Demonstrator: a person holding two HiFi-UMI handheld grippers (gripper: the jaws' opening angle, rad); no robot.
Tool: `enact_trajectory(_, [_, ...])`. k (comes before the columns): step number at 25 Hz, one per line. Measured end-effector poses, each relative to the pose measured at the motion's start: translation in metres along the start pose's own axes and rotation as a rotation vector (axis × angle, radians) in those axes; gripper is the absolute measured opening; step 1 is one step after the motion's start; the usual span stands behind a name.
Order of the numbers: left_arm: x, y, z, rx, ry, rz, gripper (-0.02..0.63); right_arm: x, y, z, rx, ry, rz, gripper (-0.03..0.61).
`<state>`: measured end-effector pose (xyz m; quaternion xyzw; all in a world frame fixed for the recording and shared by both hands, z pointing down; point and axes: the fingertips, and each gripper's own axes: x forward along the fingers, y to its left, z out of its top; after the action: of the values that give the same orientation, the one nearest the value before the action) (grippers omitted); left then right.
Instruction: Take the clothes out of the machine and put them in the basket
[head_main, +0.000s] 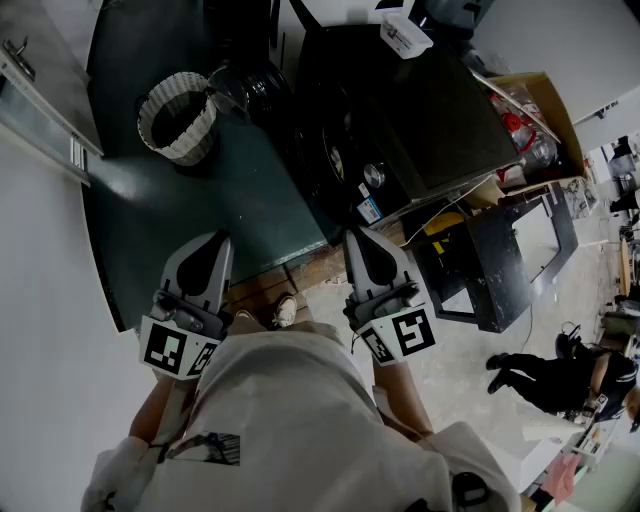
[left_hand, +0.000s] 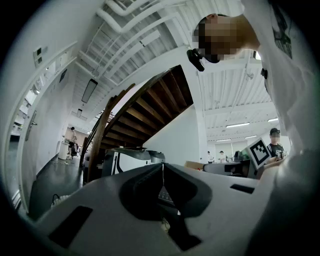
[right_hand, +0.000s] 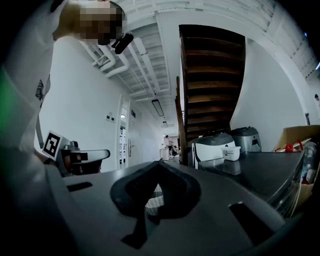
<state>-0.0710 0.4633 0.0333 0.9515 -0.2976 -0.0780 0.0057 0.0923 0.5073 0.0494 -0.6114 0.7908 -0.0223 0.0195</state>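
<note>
1. Both tongs are held out in front of the person, side by side and well apart, above the near edge of the dark green floor.
2. The left tongs are closed and empty. In the left gripper view the 2 jaws meet in a thin seam at the tip, with nothing between them.
3. The right tongs are also closed and empty. In the right gripper view the 2 jaws meet at a point.
4. The basket, white and woven, stands upright on the dark green floor. It is ahead of the left tongs, well apart from both tongs, and just to the left of the machine. Its inside is dark, and I cannot tell whether it holds anything.
5. The machine is a black box ahead of the right tongs. Its round front opening faces the basket's side. A glassy round door seems to be swung out, just beside the basket's rim.
6. No view lets me make out the clothes, so I cannot tell whether any lie in the machine.
7. A white tub sits at the far end of the machine's top, and it also shows in the right gripper view.
8. A cardboard box stands just beside the machine, on its right.
9. A dark wooden staircase rises behind the machine in both gripper views.
</note>
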Motion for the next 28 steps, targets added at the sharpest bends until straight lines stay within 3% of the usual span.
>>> enact_trajectory(9, [0.001, 0.000, -0.004, -0.002, 0.001, 0.001, 0.017, 0.001, 0.000, -0.004, 0.000, 0.005, 0.013, 0.012])
enact_trajectory(15, [0.004, 0.000, -0.006, -0.007, 0.006, -0.002, 0.018, 0.001, 0.001, -0.001, 0.095, -0.038, 0.065, 0.014])
enact_trajectory(17, [0.005, 0.000, -0.006, -0.007, 0.008, -0.003, 0.018, 0.002, -0.002, 0.000, 0.106, -0.049, 0.072, 0.159])
enact_trajectory(20, [0.006, 0.002, -0.008, -0.008, 0.012, -0.001, 0.018, 0.003, -0.013, 0.002, 0.092, -0.067, 0.037, 0.325])
enact_trajectory(23, [0.008, 0.005, -0.009, -0.008, 0.015, 0.005, 0.017, 0.004, -0.026, 0.004, 0.071, -0.073, 0.000, 0.374])
enact_trajectory(28, [0.015, 0.009, -0.011, 0.000, 0.022, 0.018, 0.017, 0.011, -0.038, -0.003, 0.078, -0.060, -0.005, 0.377])
